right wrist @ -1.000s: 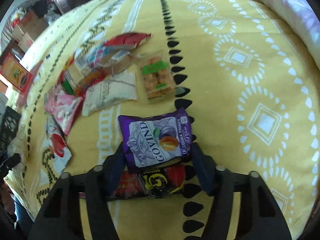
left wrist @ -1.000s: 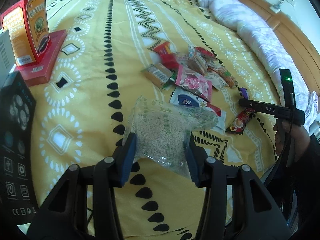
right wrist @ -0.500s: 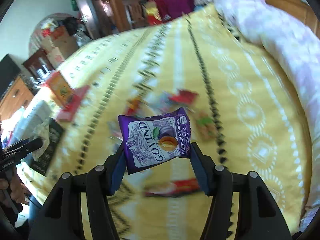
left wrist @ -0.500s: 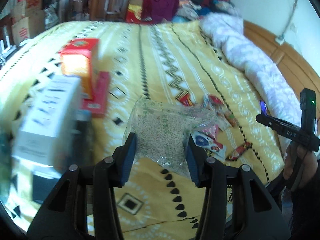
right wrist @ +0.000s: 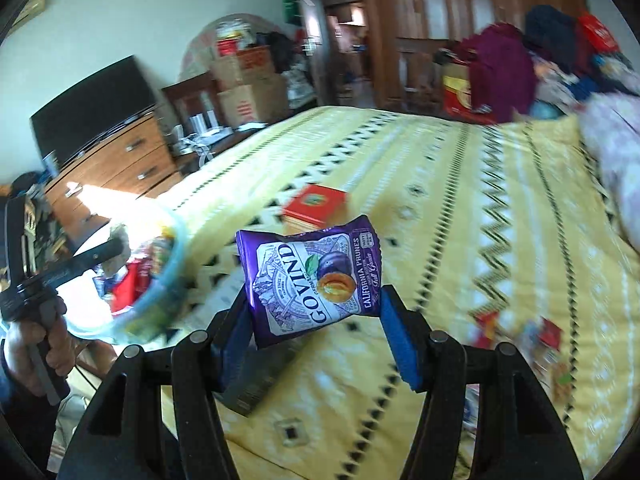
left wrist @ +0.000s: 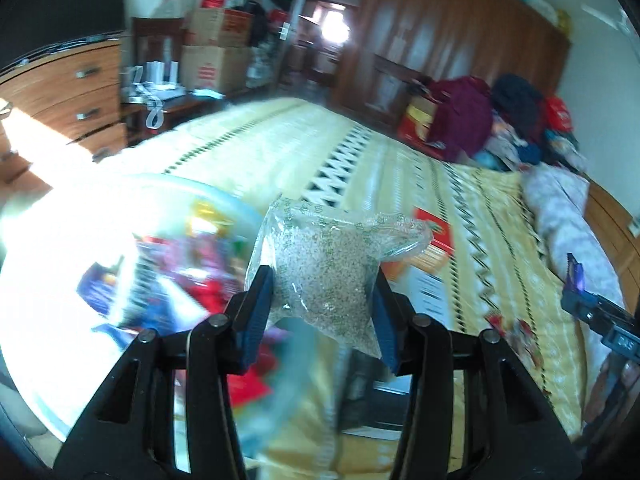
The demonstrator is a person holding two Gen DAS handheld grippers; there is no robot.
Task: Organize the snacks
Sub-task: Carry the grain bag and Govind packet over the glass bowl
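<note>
Snacks are up off the bed in both claws. Left claw (left wrist: 322,312) is clamped on a clear bag of pale grains (left wrist: 328,264), the blue pads pinching its lower part from either side while the crumpled top of the bag stands above them. At about nine o'clock from that bag, in the left wrist view, lies a pale blue round tub (left wrist: 244,212) with bright wrappers heaped inside it, all blurred and washed out by sunlight. Right claw (right wrist: 316,324) grips a purple prune packet (right wrist: 312,276) by its sides, the packet tilted and held clear above the yellow patterned bedspread (right wrist: 460,208). A red box (right wrist: 314,206) lies on the bedspread at twelve o'clock from the packet, well behind it. Toward nine o'clock in the right wrist view the same tub (right wrist: 172,280) shows, and further left a hand (right wrist: 36,344) holds the other claw's handle. A few loose wrappers (right wrist: 536,340) rest on the bedspread at about three o'clock, blurred. A wooden dresser (right wrist: 116,160) stands beyond the bed at ten o'clock.
</note>
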